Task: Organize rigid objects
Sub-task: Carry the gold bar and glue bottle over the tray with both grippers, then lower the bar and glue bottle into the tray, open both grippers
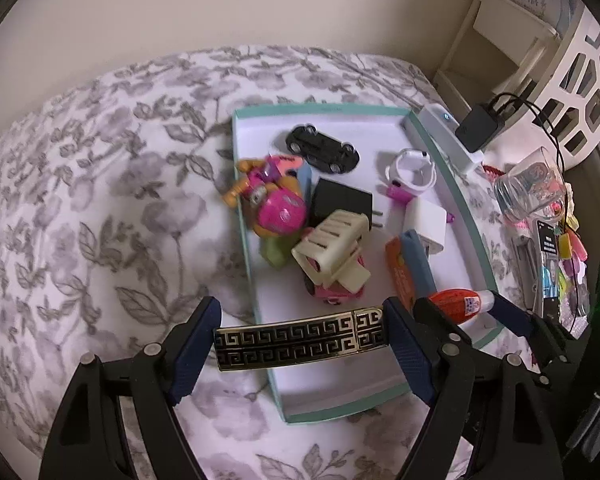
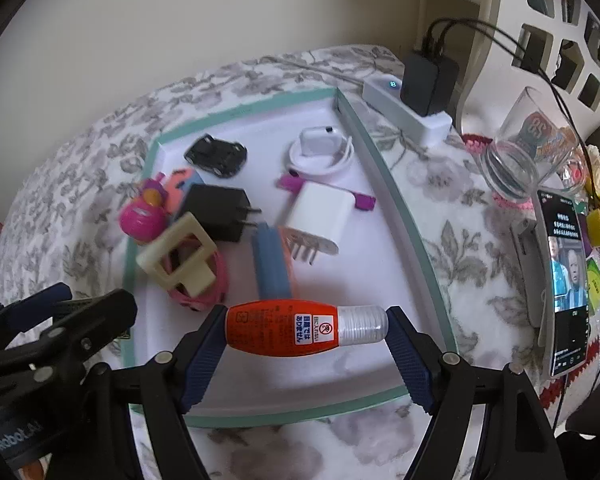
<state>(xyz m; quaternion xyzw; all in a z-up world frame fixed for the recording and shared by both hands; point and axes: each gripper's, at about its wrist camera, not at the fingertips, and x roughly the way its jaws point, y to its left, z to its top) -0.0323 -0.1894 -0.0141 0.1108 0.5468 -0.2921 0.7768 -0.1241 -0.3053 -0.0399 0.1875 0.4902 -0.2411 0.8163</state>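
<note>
A white tray with a teal rim lies on the floral bedspread. In it are a black toy car, a pink toy figure, a black charger, a white charger, a cream rack on a pink car, a blue-and-orange block and a white coiled cable. My left gripper is shut on a black-and-gold patterned bar over the tray's near left edge. My right gripper is shut on an orange bottle above the tray's near end.
To the right of the tray lie a white power strip with a black adapter and cables, a glass, a phone with its screen lit and a white perforated basket. A wall stands behind the bed.
</note>
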